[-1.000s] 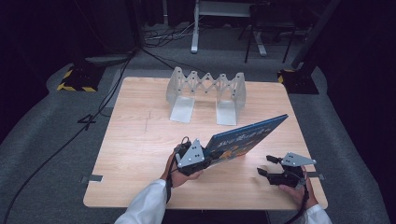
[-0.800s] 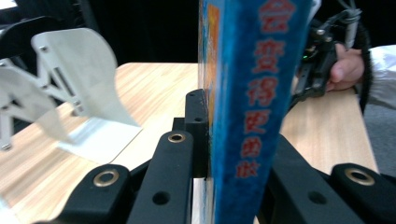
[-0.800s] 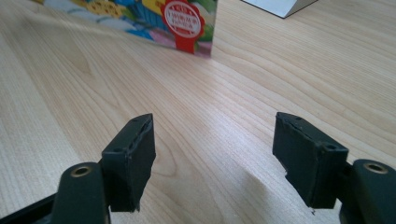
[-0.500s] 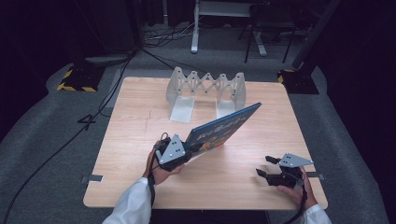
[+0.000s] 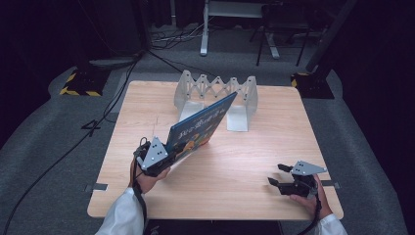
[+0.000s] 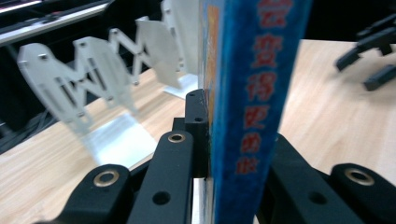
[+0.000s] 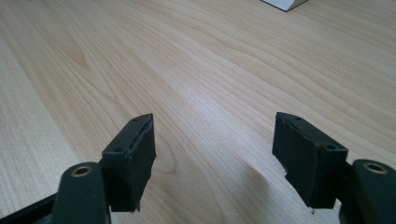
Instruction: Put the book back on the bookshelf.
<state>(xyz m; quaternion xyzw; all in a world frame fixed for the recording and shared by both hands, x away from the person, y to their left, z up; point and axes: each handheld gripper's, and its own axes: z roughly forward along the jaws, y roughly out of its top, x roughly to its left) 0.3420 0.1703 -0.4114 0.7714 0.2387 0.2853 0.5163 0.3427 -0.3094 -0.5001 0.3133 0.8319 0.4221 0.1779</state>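
Gripping blue book (image 5: 198, 126), left tongs (image 5: 169, 154)

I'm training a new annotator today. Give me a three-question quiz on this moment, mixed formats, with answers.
1. True or false: the right gripper is closed on the book.
2. Multiple choice: the white expanding rack stands (A) at the table's far edge, (B) at the near edge, (C) on the floor.
3. Fill in: the left gripper holds the book by its ____ end, above the table.

Key
1. False; its jaws are open and empty.
2. A
3. near, lower end
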